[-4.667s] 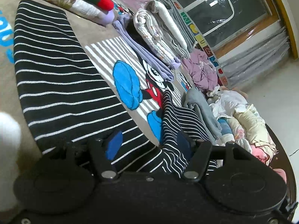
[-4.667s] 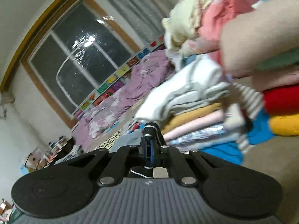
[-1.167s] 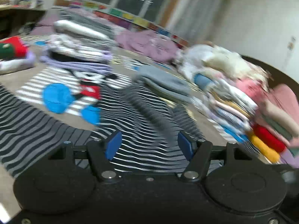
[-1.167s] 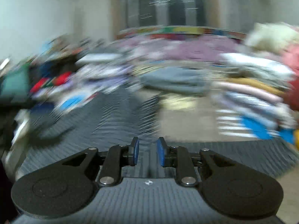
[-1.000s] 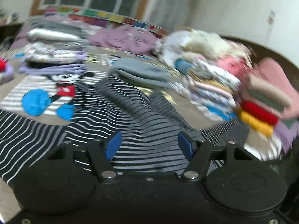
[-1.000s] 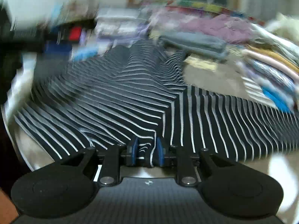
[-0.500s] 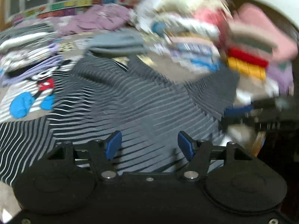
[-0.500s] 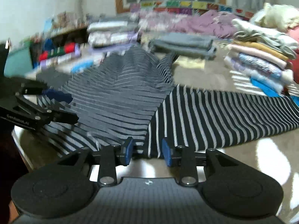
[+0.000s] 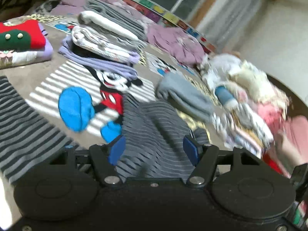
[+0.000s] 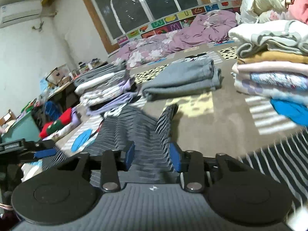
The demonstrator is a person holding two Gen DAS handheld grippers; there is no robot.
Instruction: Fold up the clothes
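Striped garment [image 9: 154, 134], blk/wht, spread on bed [image 10: 211, 127]. L gripper [image 9: 153, 150] & R gripper [image 10: 152, 156]: fingers wide apart, holding nothing.

Black garment [image 9: 157, 127] with thin white stripes; blue gripper pads [image 10: 174, 158].

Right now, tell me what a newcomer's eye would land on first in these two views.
First, the black-and-white striped garment spread on the mat, directly ahead of both open hand-held grippers, left and right. Next, the bright cartoon-mouse print on the mat beside it. Then the stacks of folded clothes to the right.
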